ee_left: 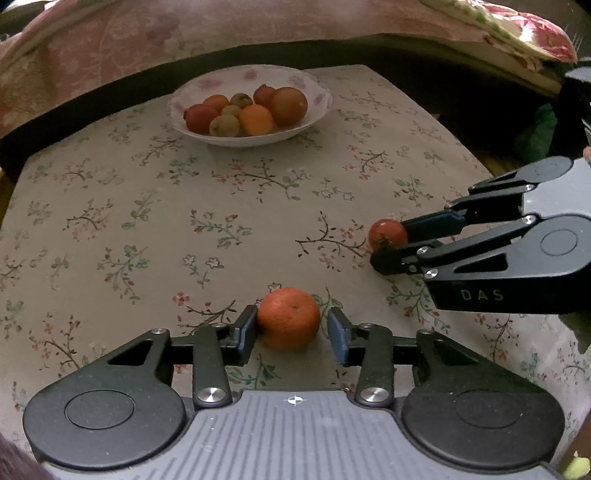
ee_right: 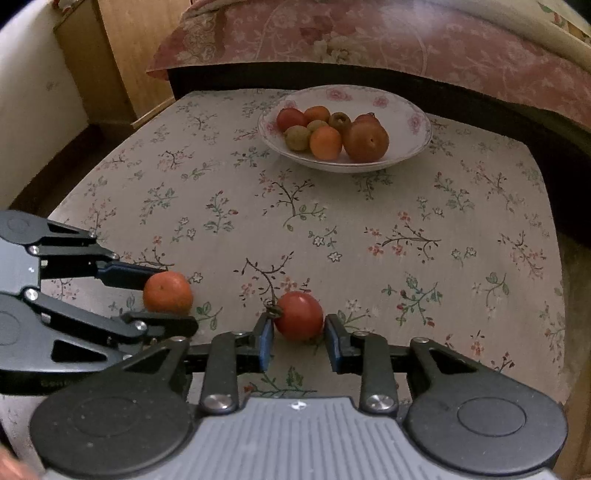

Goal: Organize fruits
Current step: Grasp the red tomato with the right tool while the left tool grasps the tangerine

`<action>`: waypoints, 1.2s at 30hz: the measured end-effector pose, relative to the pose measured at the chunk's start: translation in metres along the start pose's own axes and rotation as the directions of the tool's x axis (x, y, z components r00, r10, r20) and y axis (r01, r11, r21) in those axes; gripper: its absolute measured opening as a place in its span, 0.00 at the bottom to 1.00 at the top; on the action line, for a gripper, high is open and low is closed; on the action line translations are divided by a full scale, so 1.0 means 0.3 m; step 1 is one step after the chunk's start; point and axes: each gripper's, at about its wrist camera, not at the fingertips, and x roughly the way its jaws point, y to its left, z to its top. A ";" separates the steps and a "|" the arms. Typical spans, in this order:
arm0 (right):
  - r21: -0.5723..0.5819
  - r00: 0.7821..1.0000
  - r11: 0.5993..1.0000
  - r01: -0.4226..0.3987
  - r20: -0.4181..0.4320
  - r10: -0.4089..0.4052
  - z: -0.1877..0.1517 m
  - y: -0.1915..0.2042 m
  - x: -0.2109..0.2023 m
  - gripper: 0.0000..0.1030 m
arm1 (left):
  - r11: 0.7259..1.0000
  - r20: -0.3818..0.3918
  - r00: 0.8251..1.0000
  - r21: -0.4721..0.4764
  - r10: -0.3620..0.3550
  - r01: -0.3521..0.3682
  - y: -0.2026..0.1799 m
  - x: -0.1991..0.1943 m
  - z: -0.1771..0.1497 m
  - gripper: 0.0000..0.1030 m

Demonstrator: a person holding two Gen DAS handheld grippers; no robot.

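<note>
Floral tablecloth (ee_left: 147, 221) under two grippers, each bracketing one loose fruit, with a filled bowl beyond.

Nearest the left wrist camera, the left gripper (ee_left: 291, 326) is spread around an orange mandarin (ee_left: 289, 318) resting on the cloth; one finger touches its side, the other stands just clear. To its right, the right gripper (ee_right: 298, 334) straddles a red tomato (ee_right: 299, 315) with a green stem, jaws parted, its fingers close against the fruit but not visibly squeezing it. Well beyond both, near the table's far edge, a white flower-patterned bowl (ee_right: 417, 122) holds a heap of orange, red and greenish fruits. Behind it runs a pink patterned bedspread (ee_right: 332, 33).
</note>
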 end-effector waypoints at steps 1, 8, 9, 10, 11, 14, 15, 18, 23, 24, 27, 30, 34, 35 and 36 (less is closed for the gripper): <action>-0.003 1.000 1.000 -0.005 0.000 0.005 0.000 0.001 0.000 0.34 | 1.000 0.001 1.000 0.008 0.000 0.000 -0.002 -0.001 -0.002 0.51; -0.049 1.000 0.999 0.000 0.005 0.000 0.002 0.015 0.011 0.42 | 0.998 0.003 1.000 0.056 -0.002 0.002 -0.024 0.011 -0.009 0.63; -0.050 1.000 0.999 0.001 0.007 -0.001 0.004 0.014 0.012 0.42 | 0.999 0.002 1.000 0.054 -0.004 0.004 -0.022 0.012 -0.009 0.63; -0.050 1.000 0.999 -0.002 0.008 0.002 0.006 0.011 0.015 0.42 | 0.999 -0.002 1.000 0.047 -0.008 0.008 -0.018 0.011 -0.007 0.63; -0.050 1.000 0.999 -0.007 0.008 0.007 0.010 0.007 0.017 0.42 | 0.999 -0.006 1.000 0.038 -0.013 0.013 -0.014 0.011 -0.004 0.63; -0.047 1.000 0.999 -0.017 0.010 0.018 0.018 -0.001 0.024 0.42 | 0.999 -0.008 1.000 0.031 -0.012 0.012 -0.012 0.015 0.001 0.63; -0.044 1.000 0.999 -0.023 0.011 0.023 0.021 -0.004 0.025 0.42 | 0.999 -0.007 1.000 0.032 -0.007 0.008 -0.011 0.018 0.002 0.63; -0.041 1.000 0.999 -0.027 0.012 0.028 0.026 -0.006 0.029 0.42 | 1.000 -0.011 1.000 0.023 -0.011 0.011 -0.008 0.022 0.004 0.63; -0.041 0.999 0.999 -0.032 0.012 0.033 0.030 -0.005 0.034 0.42 | 1.000 -0.017 1.000 0.030 -0.001 0.002 -0.011 0.021 0.004 0.63; -0.038 0.999 0.999 -0.034 0.012 0.034 0.032 -0.006 0.035 0.42 | 0.999 -0.020 1.000 0.033 0.003 -0.003 -0.013 0.022 0.005 0.64; -0.030 0.999 0.999 -0.039 0.010 0.039 0.034 -0.011 0.034 0.42 | 1.000 -0.027 1.000 0.025 0.007 -0.006 -0.013 0.024 0.010 0.63; -0.030 0.999 0.999 -0.035 0.005 0.036 0.034 -0.010 0.032 0.41 | 1.000 -0.025 1.000 0.023 0.015 -0.015 -0.011 0.023 0.010 0.57; -0.068 1.000 0.998 -0.007 -0.004 0.007 0.034 0.008 0.030 0.33 | 1.000 -0.024 1.000 0.029 0.013 -0.012 -0.015 0.023 0.013 0.47; -0.073 1.000 0.997 -0.005 -0.006 0.005 0.033 0.010 0.030 0.32 | 0.999 -0.025 1.000 0.033 0.013 -0.012 -0.017 0.025 0.015 0.43; -0.074 1.000 0.997 -0.004 -0.007 0.003 0.033 0.009 0.030 0.31 | 0.999 -0.025 1.000 0.038 0.014 -0.013 -0.020 0.026 0.016 0.42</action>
